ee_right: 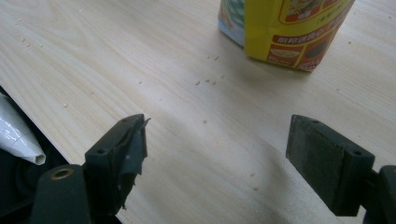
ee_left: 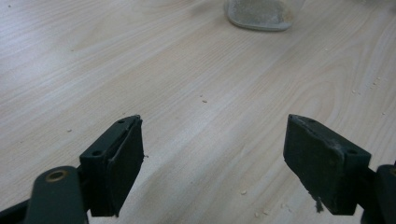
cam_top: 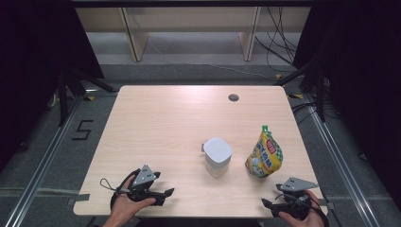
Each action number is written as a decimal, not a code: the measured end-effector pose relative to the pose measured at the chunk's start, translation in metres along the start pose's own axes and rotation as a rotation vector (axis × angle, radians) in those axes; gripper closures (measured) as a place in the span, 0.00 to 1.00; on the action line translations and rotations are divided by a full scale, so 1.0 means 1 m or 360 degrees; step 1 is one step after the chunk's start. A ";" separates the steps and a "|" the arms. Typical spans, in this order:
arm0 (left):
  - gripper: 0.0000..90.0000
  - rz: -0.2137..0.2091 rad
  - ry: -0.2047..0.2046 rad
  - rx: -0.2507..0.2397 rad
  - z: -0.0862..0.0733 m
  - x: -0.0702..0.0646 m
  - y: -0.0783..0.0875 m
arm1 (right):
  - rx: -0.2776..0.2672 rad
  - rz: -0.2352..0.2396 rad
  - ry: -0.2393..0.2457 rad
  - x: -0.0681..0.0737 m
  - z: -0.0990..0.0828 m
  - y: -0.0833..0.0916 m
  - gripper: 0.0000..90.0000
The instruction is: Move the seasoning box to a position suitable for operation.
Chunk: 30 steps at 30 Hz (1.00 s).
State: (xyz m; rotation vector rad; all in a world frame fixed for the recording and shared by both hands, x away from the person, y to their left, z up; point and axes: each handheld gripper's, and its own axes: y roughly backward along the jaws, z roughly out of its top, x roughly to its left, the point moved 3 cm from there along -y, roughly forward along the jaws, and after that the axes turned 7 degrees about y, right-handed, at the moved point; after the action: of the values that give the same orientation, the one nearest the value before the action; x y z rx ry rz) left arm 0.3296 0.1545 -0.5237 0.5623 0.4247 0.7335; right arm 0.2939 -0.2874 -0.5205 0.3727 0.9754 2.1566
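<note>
- The left gripper [cam_top: 163, 193] rests low at the near left of the pale wood-grain table [cam_top: 165, 123], its black jaws spread wide with nothing but bare tabletop between them. In the left gripper view its jaws face the clear plastic jar with a white square lid [ee_left: 259, 14], which stands well ahead at the top of that view.
- The right gripper [cam_top: 268, 204] sits at the near right corner, jaws likewise spread and empty. In its own view it looks toward the yellow printed stand-up pouch with a green cap [ee_right: 289, 30], which stands near but not touching.
- On the table, the jar [cam_top: 217, 156] stands right of centre toward the near edge, and the pouch [cam_top: 265, 153] stands just beside it on the right, a small gap between them.
- The step in hand looks like a first reach — each gripper toward the thing nearest it. A good approach for the right one is level and slow, closing on the pouch's lower body; the pouch is soft and top-heavy, so a nudge high up could tip it.
- The jar is probably better taken across its body below the lid, squarely, as smooth plastic may slip.
- Room is ample: the far half of the table is bare. The tight spots are the near edge, which both grippers almost overhang, and the right edge close behind the pouch — sweeping outward there is risky.
</note>
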 end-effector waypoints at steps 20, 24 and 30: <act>0.22 0.0015 -0.0035 -0.0007 0.003 0.003 0.002 | -0.0005 -0.0001 0.0033 -0.001 0.000 -0.001 0.24; 0.22 0.0023 -0.0008 -0.0037 0.003 0.003 0.000 | -0.0001 -0.0003 0.0029 -0.001 0.000 -0.001 0.24; 0.22 0.0018 0.0017 -0.0051 0.006 0.002 -0.001 | -0.0003 -0.0005 0.0005 -0.001 0.000 0.000 0.24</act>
State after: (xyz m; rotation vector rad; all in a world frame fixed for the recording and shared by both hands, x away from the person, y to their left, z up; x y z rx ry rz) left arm 0.3342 0.1537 -0.5201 0.5313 0.4194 0.7534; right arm 0.2946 -0.2880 -0.5204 0.3665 0.9754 2.1558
